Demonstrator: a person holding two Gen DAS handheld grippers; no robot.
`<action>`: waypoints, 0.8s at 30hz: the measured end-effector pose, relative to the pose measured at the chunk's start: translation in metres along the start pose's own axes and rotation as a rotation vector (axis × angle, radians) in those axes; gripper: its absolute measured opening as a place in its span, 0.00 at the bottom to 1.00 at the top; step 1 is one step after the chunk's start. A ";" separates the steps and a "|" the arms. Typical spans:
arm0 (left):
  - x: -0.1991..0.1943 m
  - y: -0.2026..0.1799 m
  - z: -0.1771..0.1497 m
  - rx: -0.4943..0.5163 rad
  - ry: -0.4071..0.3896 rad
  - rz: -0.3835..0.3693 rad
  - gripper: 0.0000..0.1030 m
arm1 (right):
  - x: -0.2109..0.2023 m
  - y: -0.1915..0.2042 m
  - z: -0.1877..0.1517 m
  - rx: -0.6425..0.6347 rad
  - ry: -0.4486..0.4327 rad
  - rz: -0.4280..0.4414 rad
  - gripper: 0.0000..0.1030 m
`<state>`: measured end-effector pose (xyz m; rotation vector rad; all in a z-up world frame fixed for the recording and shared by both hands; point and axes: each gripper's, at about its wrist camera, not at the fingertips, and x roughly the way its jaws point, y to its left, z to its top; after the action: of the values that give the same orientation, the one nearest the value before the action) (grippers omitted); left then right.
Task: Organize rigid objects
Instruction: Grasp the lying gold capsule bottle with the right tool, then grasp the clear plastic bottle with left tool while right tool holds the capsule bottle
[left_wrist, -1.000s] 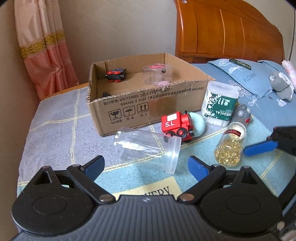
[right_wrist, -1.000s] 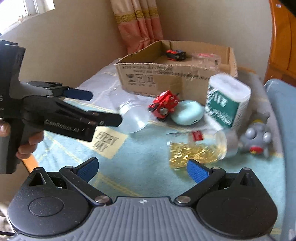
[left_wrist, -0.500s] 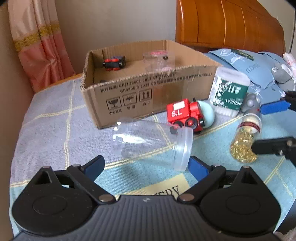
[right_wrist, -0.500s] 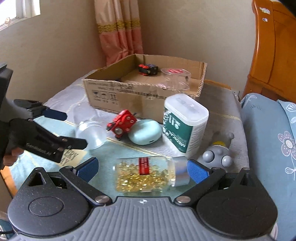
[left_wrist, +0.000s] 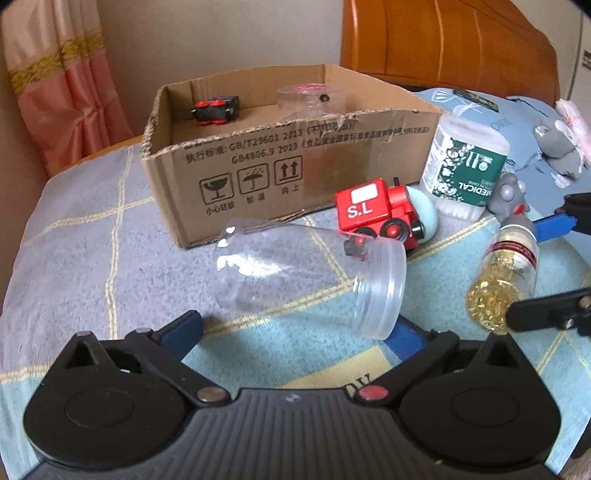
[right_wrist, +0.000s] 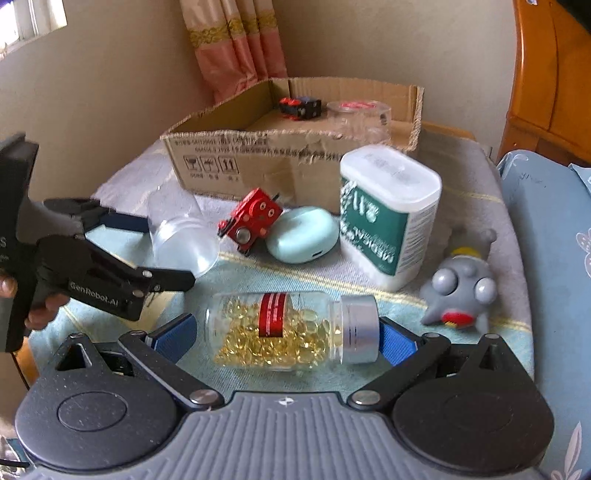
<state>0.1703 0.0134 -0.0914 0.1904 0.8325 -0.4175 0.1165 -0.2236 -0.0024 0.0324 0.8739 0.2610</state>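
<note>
A clear plastic jar (left_wrist: 314, 280) lies on its side on the bed, between the open jaws of my left gripper (left_wrist: 295, 332); it also shows in the right wrist view (right_wrist: 181, 236). A bottle of yellow capsules (right_wrist: 291, 332) with a silver cap lies sideways between the open jaws of my right gripper (right_wrist: 288, 334); it also shows in the left wrist view (left_wrist: 502, 284). Neither gripper is closed on its object. A cardboard box (left_wrist: 295, 162) behind holds a small toy car (left_wrist: 216, 109) and a clear container (left_wrist: 312, 98).
A red toy train (left_wrist: 376, 214), a pale teal case (right_wrist: 303, 234), a white and green cotton-swab box (right_wrist: 388, 218) and a grey toy figure (right_wrist: 461, 291) lie between the box and the bottle. A wooden headboard (left_wrist: 443, 44) and blue pillow (right_wrist: 546, 229) are at right.
Both grippers have moved forward and down. The clear jar now lies between the left jaws and the capsule bottle between the right jaws. Both stay open.
</note>
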 end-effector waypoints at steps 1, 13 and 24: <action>0.000 -0.001 0.001 0.016 -0.002 0.001 0.99 | 0.003 0.002 0.000 -0.004 0.006 -0.006 1.00; 0.004 -0.006 0.014 0.136 -0.019 -0.003 0.99 | 0.022 0.017 -0.001 -0.048 0.047 -0.088 1.00; -0.001 -0.007 0.023 0.170 -0.023 -0.023 0.96 | 0.023 0.029 0.006 -0.084 0.078 -0.166 1.00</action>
<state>0.1827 -0.0003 -0.0756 0.3331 0.7774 -0.5117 0.1287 -0.1893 -0.0118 -0.1290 0.9367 0.1440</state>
